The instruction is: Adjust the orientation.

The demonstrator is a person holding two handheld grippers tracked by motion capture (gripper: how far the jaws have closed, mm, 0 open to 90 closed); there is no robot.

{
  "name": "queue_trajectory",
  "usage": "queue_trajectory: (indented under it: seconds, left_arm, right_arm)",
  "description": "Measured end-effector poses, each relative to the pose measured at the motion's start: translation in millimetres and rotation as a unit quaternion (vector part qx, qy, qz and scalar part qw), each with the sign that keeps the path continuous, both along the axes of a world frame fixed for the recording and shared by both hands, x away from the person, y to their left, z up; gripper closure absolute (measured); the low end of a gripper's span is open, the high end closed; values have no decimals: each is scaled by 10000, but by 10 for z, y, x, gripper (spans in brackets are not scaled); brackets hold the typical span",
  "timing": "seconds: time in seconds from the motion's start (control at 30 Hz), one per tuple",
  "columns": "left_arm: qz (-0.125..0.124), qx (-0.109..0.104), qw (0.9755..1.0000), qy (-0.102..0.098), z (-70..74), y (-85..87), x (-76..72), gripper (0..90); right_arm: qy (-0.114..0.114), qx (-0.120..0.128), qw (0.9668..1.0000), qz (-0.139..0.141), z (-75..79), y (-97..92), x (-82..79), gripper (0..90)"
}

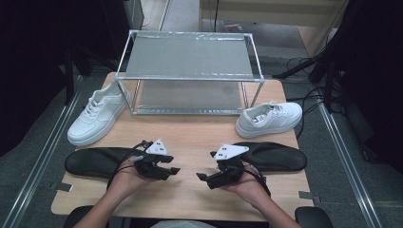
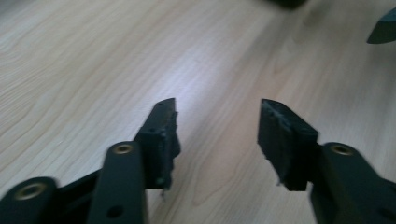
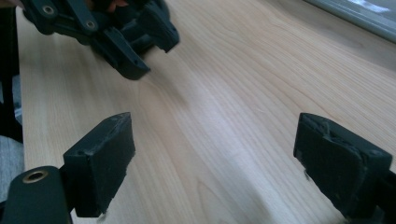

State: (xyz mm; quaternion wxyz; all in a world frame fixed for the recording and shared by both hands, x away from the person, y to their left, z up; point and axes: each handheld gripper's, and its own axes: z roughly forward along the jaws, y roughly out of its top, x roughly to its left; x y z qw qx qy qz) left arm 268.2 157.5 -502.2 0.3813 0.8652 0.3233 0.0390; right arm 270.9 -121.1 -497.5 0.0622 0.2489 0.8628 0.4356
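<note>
Both tools sit low over the front of the wooden counter [image 1: 190, 137], pointed at each other, nothing between them but bare wood.

Left tool [image 1: 175, 170]: held in the left hand [image 1: 124, 176], jaws apart, nothing in them. The left gripper view shows its two black pads [image 2: 164, 135] over plain wood grain, gap clear.

Right tool [image 1: 202, 176]: held in the right hand [image 1: 247, 183], jaws spread wide, also empty. The right gripper view shows its pads [image 3: 100, 158] far apart over the counter, with the left tool across from it at top left.

Nearest things are two black insoles. Left insole [image 1: 92, 161] lies flat along the front left of the counter, just behind the left hand, partly covered by that tool's body. Right insole [image 1: 280, 156] lies flat at front right, just behind the right tool. Neither tool's pads touch an insole.

Further back: left white sneaker [image 1: 97, 114] at the left edge of the counter, toe toward the front left. Right white sneaker [image 1: 269, 118] at the right, toe pointing left, just behind the right insole. Between and behind them stands a two-tier metal shoe rack [image 1: 190, 71], both shelves bare.
</note>
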Motion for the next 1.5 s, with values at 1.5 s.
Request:
queue_trajectory:
  seconds: [1.5]
  left_arm:
    - [264, 269, 9993, 69, 173, 562, 44, 364]
  right_arm:
    - [-57, -135, 9999, -89, 82, -154, 191, 340]
